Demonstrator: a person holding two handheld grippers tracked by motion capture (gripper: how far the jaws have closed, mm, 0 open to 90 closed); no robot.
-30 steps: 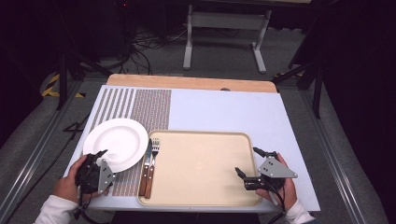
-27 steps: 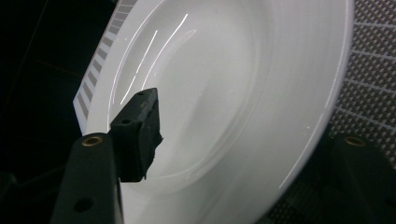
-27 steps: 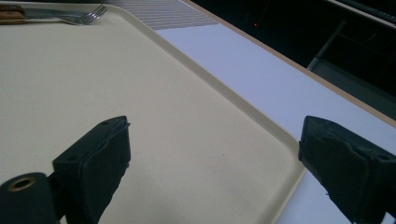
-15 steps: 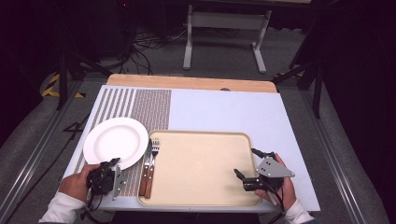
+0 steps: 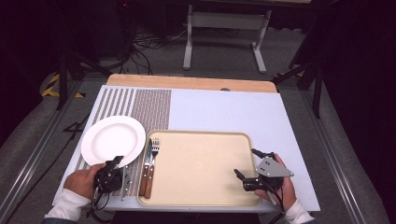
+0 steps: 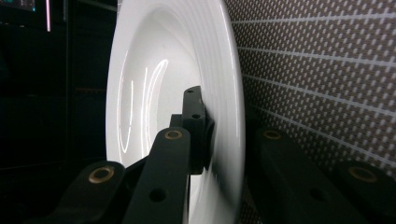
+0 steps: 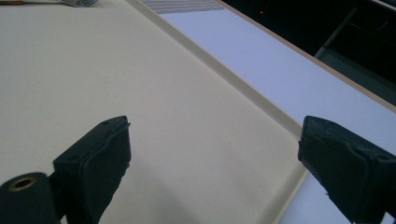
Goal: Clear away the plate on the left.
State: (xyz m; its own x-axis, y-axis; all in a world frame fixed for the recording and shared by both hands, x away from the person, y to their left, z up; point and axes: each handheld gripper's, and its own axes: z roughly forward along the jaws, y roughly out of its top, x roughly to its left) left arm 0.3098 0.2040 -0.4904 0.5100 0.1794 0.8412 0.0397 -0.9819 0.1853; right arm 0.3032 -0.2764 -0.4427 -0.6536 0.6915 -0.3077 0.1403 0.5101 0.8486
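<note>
Blue table (image 5: 219, 112), empty tray (image 5: 201, 168), left gripper (image 5: 113, 169) jaws just closed onto plate (image 5: 113, 140) rim, right gripper (image 5: 247, 163) jaws wide, empty

White round plate (image 5: 113, 139), glossy, ridged rim, empty. Lies flat on the woven striped placemat (image 5: 152, 105) at the worktop's left, just beside the tray's (image 5: 201, 140) left edge. Near rim sits pinched in the left claw (image 5: 113, 164).
</note>
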